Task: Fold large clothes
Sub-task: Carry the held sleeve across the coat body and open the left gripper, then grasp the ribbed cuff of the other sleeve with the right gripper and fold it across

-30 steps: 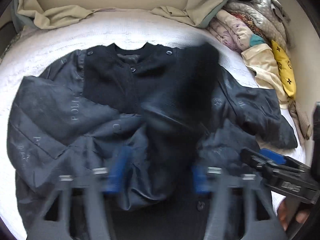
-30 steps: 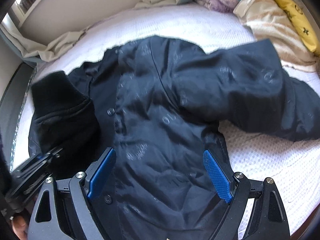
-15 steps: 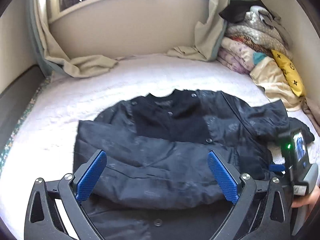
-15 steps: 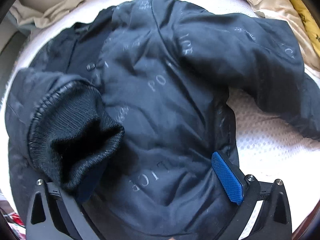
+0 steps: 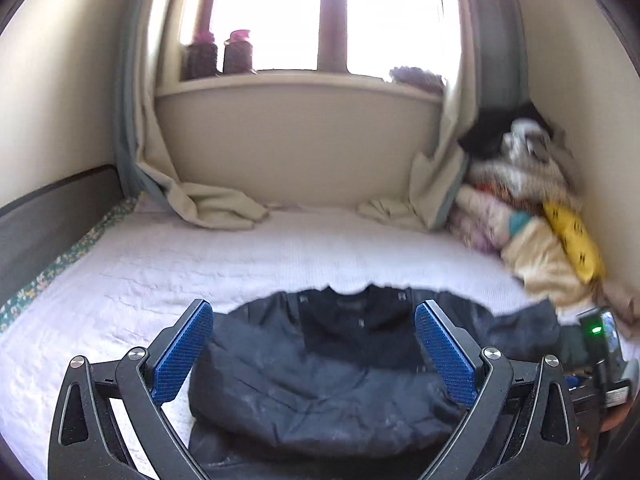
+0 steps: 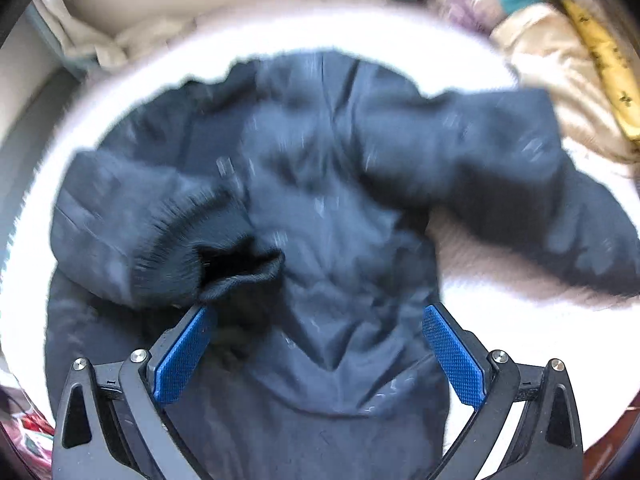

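Right now the sleeve-folding step is sitting half done: the jacket (image 6: pixel 320 208) is lying on the bed (image 5: pixel 168 264), toward its near edge, with one sleeve already lying crossed over the chest, its ribbed cuff (image 6: pixel 224 256) resting near the middle, while the other sleeve (image 6: pixel 532 184) is sprawling out toward the bed's right edge, near the pile (image 5: pixel 528 216) of clothes in the far right corner. The left gripper (image 5: pixel 314 354) is standing spread wide, nothing between its pads, having just been opening, and is looking level across the jacket toward the window. The right gripper (image 6: pixel 316 354) is likewise gaping, just opened, hovering over the jacket's lower front and pinching nothing. The next move is probably calling for the right gripper to be reaching to the loose sleeve, nipping it near the cuff and carrying it across the chest. The jacket is looking dark, padded and slippery, with faint pale lettering, snap buttons and a black knit collar (image 5: pixel 360 300); it is bunching in soft puffy creases.
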### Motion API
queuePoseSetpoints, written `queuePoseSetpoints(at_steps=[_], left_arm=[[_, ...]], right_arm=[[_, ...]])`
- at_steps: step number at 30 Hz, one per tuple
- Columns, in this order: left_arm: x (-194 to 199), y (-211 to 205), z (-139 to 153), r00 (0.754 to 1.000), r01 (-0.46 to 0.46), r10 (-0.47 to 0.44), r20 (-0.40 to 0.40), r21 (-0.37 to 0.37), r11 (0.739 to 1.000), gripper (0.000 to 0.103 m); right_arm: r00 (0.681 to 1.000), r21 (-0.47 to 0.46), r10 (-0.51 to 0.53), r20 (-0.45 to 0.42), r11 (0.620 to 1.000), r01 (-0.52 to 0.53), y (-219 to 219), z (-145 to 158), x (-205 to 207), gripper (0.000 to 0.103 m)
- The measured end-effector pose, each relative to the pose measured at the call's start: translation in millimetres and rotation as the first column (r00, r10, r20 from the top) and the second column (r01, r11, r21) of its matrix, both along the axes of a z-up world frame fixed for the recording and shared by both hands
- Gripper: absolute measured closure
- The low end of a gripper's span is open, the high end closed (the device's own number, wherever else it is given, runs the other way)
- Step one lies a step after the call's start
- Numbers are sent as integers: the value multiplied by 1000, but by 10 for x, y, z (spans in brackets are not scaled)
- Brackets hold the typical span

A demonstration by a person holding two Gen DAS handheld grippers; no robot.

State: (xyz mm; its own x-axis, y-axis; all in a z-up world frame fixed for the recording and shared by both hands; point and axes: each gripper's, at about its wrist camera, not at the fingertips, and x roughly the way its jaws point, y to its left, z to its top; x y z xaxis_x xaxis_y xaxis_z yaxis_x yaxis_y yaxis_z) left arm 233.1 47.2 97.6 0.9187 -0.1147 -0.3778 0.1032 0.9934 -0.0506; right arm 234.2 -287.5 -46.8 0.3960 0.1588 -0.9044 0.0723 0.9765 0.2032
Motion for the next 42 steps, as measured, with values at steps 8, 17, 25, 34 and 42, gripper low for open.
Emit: queuePoseSetpoints(at_steps=[8,17,25,34,42], left_arm=[[226,359,9,991,-69,48,-127,-168,983,1],[374,675,-106,964,-169,115,-239,-221,960,1],[457,918,-94,946,-244,172,-276,-254,936,1],[731,713,-550,896,-246,213,-389,-35,969,1],[1022,293,-1326,839,-96,192,-509,209,973,1]], right_arm=[[991,493,-88,-102,861,127,-137,-102,85,3],[970,650,-73,-233,730,211,225,-702,345,41],[1000,400,-14,-17,916,20,635,-233,881,76],[972,192,-37,233,981,-9,556,142,1250,80],[985,105,-86,151,992,70,441,-424,1359,78]])
